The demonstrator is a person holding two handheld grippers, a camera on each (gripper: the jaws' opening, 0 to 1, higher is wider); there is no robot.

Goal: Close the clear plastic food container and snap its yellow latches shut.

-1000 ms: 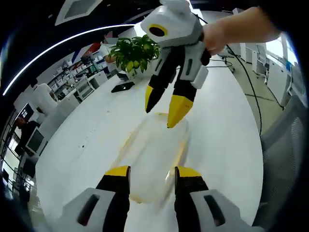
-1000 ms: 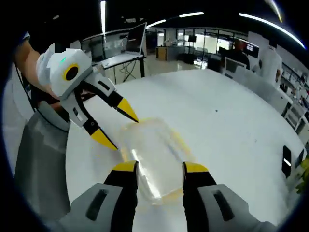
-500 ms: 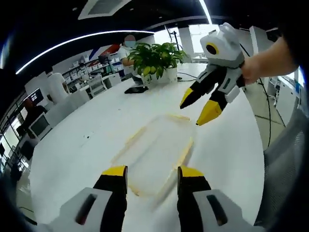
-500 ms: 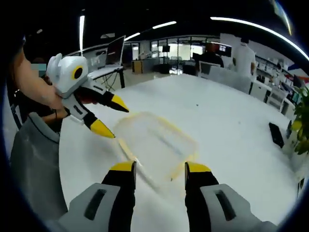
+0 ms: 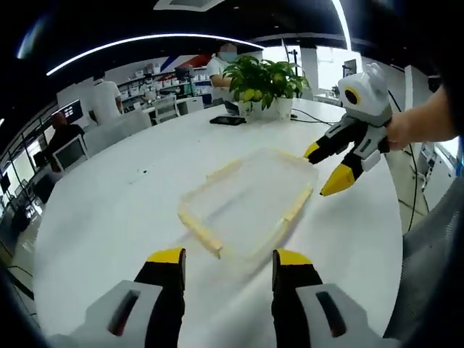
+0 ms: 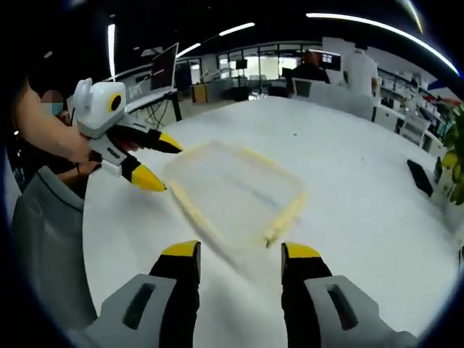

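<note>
A clear plastic container (image 5: 250,201) with yellow latches along its edges lies flat on the white table (image 5: 109,210); it also lies mid-table in the right gripper view (image 6: 232,190). My left gripper (image 5: 227,262) is open, its yellow-tipped jaws just short of the container's near edge. It enters the right gripper view from the left (image 6: 158,165), beside the container's left edge. My right gripper (image 6: 240,256) is open too, held back from the container. In the left gripper view it hangs at the container's far right corner (image 5: 325,168), a hand holding it.
A potted green plant (image 5: 261,83) and a dark flat device (image 5: 228,120) sit at the table's far end. A grey chair back (image 6: 43,246) stands near the table edge. A laptop (image 6: 163,72) sits on a stand behind. People are in the office background.
Both grippers have pulled back and away from the container, so it looks smaller and farther from the jaws. The container itself rests on the table as before.
</note>
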